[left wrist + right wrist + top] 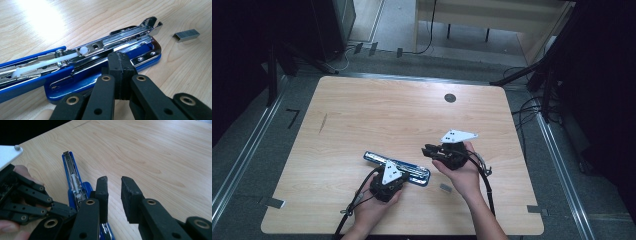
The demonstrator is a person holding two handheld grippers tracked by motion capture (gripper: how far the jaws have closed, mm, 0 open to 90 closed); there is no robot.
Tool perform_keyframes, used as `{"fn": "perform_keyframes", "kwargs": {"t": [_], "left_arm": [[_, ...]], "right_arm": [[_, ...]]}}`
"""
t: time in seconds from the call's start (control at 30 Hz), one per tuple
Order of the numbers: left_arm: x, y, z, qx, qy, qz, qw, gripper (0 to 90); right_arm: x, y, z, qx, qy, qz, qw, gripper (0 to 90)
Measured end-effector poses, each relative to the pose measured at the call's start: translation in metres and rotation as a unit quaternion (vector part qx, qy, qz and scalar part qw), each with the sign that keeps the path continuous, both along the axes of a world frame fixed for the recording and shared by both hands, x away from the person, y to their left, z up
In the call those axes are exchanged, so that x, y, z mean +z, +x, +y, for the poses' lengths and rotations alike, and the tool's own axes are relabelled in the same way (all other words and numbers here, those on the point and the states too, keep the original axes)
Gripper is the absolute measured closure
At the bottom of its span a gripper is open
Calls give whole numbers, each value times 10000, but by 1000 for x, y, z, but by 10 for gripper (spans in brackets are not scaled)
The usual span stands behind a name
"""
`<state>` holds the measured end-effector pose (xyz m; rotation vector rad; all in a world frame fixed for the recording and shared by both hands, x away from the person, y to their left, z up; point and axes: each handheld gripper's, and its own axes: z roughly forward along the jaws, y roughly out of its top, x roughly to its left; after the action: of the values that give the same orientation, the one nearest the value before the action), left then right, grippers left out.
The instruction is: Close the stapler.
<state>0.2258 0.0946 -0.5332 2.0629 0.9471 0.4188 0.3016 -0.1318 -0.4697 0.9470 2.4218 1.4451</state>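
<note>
Stapler (398, 168), blue plastic w/ chrome metal magazine, lies flipped open on the light wood tabletop (377, 115), lower centre of the high view, running from centre-left down toward lower right. In the left gripper view it fills the middle of the frame: blue base (82, 85) at lower centre, chrome staple channel (120, 40) w/ a white plastic pusher rod (60, 58) running from left edge to upper right.

Left claw (121, 72) is pressed together, its black jaws meeting w/ no gap, tips right at the chrome edge of the stapler base; can't tell if they press on it or just touch. In the high view the left claw (388, 186) sits at the near side of the stapler, held by the person's left hand (371, 207) at bottom centre.

Right claw (115, 195) is slightly spread, a narrow gap between the two black pads, nothing between them. It hovers above the stapler's near end, bare wood behind the gap. In the high view the right claw (428, 150) is right of centre, jaws pointing toward frame left, just beside the stapler's right end, carried by the right hand (464, 175).

Strip of grey metal staples (445, 187) lies on the wood near the stapler's right end, apart from it; upper right of the left gripper view (186, 35).
</note>
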Motion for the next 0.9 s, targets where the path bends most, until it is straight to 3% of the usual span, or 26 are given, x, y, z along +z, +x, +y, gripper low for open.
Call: {"fn": "perform_keyframes", "kwargs": {"t": [0.33, 0.7, 0.9], "left_arm": [[0, 0, 0, 1, 18, -6, 10000, 900], [0, 0, 0, 1, 22, -3, 10000, 900], [0, 0, 0, -11, 30, -3, 10000, 900]], "right_arm": [[-7, -15, -21, -195, 130, 63, 9997, 763], [-17, -30, -40, -384, -72, 78, 9992, 731], [-25, -41, -56, -489, -28, 167, 9987, 719]]}}
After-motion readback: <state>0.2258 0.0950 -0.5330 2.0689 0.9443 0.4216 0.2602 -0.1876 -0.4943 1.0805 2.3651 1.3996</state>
